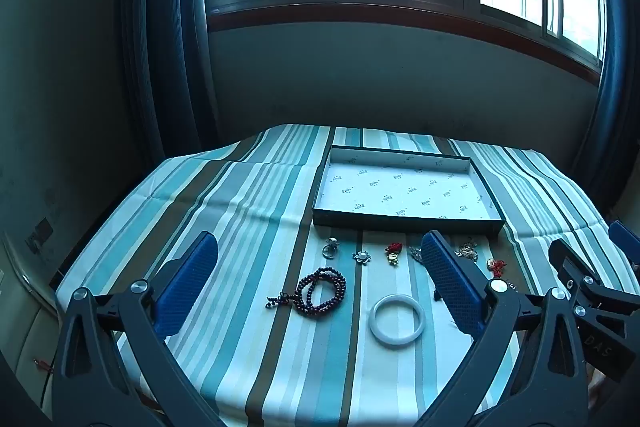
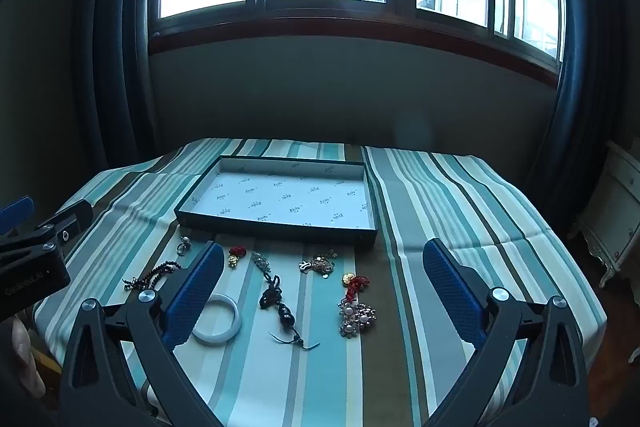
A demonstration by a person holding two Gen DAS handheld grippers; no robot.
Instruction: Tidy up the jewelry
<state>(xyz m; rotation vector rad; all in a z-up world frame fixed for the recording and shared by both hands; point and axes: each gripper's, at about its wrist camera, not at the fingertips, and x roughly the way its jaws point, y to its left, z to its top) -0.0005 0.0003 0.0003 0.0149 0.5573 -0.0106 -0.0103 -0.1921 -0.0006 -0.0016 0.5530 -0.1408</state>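
Both tongs, left gripper (image 1: 320,287) and right gripper (image 2: 324,291), spread wide and empty above loose pieces, white bangle (image 1: 396,321) nearest, tray (image 1: 404,221) bare, presumably awaiting first pick.

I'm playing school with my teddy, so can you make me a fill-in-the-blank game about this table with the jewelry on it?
1. The tray behind the jewelry has ____ pieces in it.
2. The round bangle lying on the tablecloth is ____ in colour.
3. The jaws of the left gripper and the right gripper are both wide ____.
4. The dark bead bracelet lies to the ____ of the bangle in the left wrist view.

Missing words: no; white; open; left
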